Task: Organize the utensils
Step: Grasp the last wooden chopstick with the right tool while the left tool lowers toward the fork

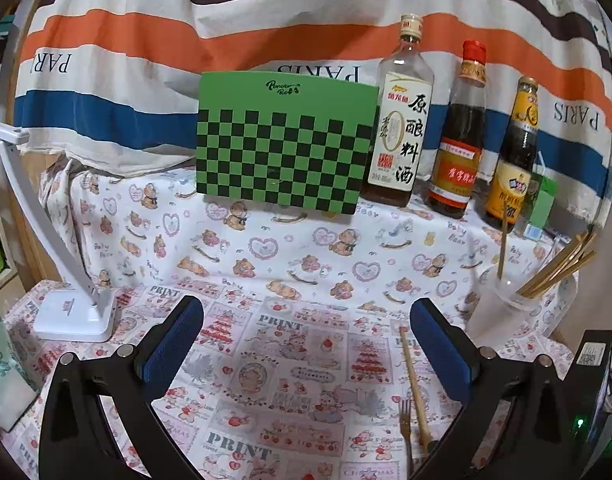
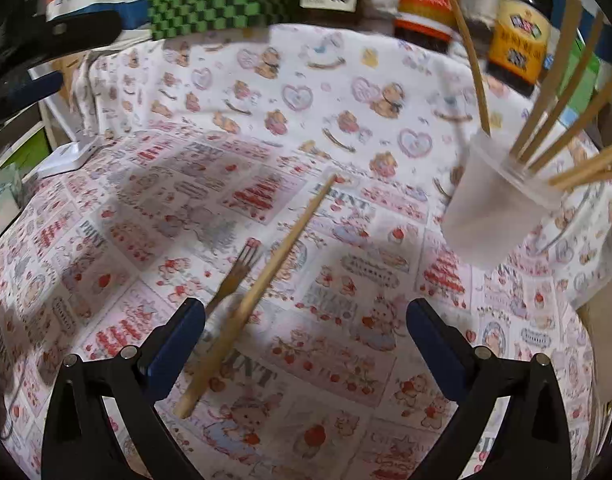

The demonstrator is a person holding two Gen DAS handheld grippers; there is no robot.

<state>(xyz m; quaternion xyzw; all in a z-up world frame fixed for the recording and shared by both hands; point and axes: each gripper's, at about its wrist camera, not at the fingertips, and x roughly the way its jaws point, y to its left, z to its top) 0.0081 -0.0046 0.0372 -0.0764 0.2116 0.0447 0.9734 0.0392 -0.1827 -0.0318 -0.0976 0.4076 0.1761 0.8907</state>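
A table is covered with a tablecloth (image 1: 290, 264) printed with little bears and hearts. The left gripper (image 1: 306, 320) is held wide open above the cloth, and nothing is gripped between its blue pads (image 1: 174, 344). The right gripper (image 2: 306, 328) is also spread wide and is empty. One chopstick (image 2: 262, 284) is seen lying flat on the cloth, and a small fork (image 2: 234, 276) is lying just beside it, on its left in the right wrist view. Both are close to the left finger of the right gripper, but it cannot be told whether they are touched by it. In the left wrist view the same chopstick (image 1: 414, 384) and fork (image 1: 405, 420) are seen near the right finger. A clear plastic cup (image 2: 494, 204) is stood on the right side, and several chopsticks (image 2: 562, 120) are held in it, leaning out. At the back, a green checkered box (image 1: 282, 144) and three sauce bottles (image 1: 458, 136) are lined up. A white lamp (image 1: 74, 312) is stood on the left.
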